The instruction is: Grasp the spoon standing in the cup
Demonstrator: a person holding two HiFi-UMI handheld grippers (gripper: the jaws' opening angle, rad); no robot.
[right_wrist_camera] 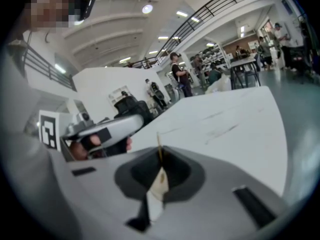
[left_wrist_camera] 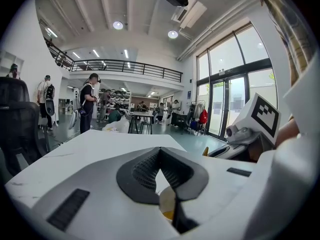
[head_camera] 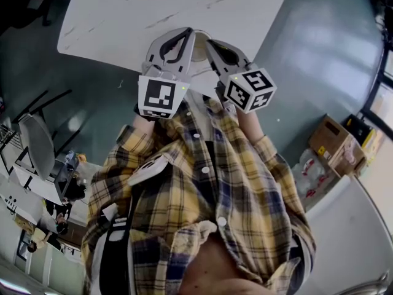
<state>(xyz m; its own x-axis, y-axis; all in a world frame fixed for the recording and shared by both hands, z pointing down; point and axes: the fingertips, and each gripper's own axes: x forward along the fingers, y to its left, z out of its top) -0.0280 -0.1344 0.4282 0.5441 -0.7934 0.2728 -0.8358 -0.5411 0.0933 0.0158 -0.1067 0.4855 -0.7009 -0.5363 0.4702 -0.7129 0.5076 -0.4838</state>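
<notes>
Between the tips of the right hand-held gripper (right_wrist_camera: 160,159), clamped narrow on it, the thin brown stick-like spoon (right_wrist_camera: 158,141) stands upright from the pale cup (right_wrist_camera: 159,184) just below, while the left hand-held gripper (left_wrist_camera: 160,151), tips together, sits close alongside above the white desk (right_wrist_camera: 235,114).

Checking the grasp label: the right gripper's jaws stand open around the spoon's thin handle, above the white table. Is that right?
Not quite. The right gripper has its jaws shut on the spoon handle, not open around it; the right gripper view shows this. It is above the white table.
</notes>
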